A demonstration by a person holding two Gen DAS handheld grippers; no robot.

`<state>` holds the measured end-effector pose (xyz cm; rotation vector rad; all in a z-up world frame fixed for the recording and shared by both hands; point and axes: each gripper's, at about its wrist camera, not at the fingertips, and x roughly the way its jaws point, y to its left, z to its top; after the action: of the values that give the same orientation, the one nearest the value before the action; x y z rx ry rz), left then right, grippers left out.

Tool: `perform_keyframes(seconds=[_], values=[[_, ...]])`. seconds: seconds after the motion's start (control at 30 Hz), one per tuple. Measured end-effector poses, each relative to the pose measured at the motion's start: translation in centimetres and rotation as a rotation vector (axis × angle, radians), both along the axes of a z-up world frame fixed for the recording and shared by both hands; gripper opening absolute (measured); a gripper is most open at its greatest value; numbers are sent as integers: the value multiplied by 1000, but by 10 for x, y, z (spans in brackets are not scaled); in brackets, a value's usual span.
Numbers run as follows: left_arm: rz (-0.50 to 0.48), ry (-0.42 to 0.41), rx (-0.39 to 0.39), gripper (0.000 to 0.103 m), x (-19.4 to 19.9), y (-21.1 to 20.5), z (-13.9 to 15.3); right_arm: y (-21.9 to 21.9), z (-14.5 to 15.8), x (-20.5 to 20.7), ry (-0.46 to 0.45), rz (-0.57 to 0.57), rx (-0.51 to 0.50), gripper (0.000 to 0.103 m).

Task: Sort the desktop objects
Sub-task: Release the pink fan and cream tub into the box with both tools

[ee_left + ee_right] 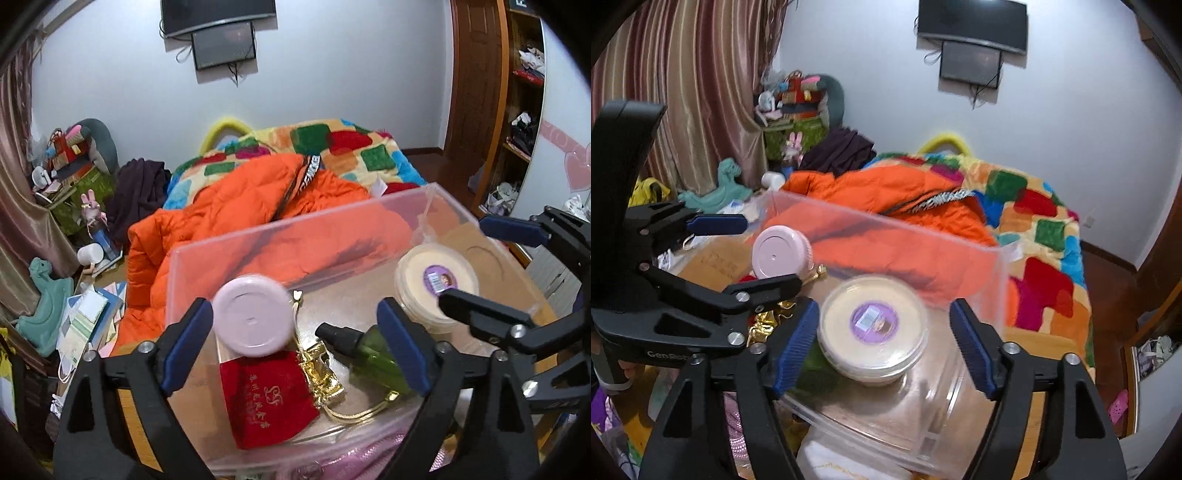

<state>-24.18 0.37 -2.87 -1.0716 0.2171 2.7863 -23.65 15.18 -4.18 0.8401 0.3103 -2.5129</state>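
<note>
A clear plastic box [280, 236] stands on the wooden desk. Inside lie a pink-lidded jar [253, 314], a red pouch [267, 398], a gold bag [323, 376], a green spray bottle [373, 358] and a cream round tin [436, 284]. My left gripper [295, 343] is open above the box, over the jar and bottle, holding nothing. My right gripper [884, 343] is open around the cream tin [873, 326], fingers apart from its sides. The jar [781, 253] and box wall [886, 236] show in the right wrist view too.
A bed with an orange jacket [251, 199] and patchwork blanket [354, 147] lies behind the desk. Books and papers [88, 317] and a teal toy [48, 306] clutter the left. Shelves [524, 110] stand at right. Pink fabric [354, 458] lies in front of the box.
</note>
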Motion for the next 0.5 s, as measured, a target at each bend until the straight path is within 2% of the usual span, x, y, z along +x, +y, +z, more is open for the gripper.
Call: perform_keyframes(seconds=[0.03, 0.37, 0.5], values=[[-1, 9, -4, 91, 3, 1, 2, 3, 4, 4, 10, -6, -9, 80], [-30, 147, -62, 94, 50, 16, 31, 33, 34, 45, 66, -52, -44, 82], [-43, 197, -57, 95, 71, 19, 43, 41, 44, 65, 104, -60, -48, 90]])
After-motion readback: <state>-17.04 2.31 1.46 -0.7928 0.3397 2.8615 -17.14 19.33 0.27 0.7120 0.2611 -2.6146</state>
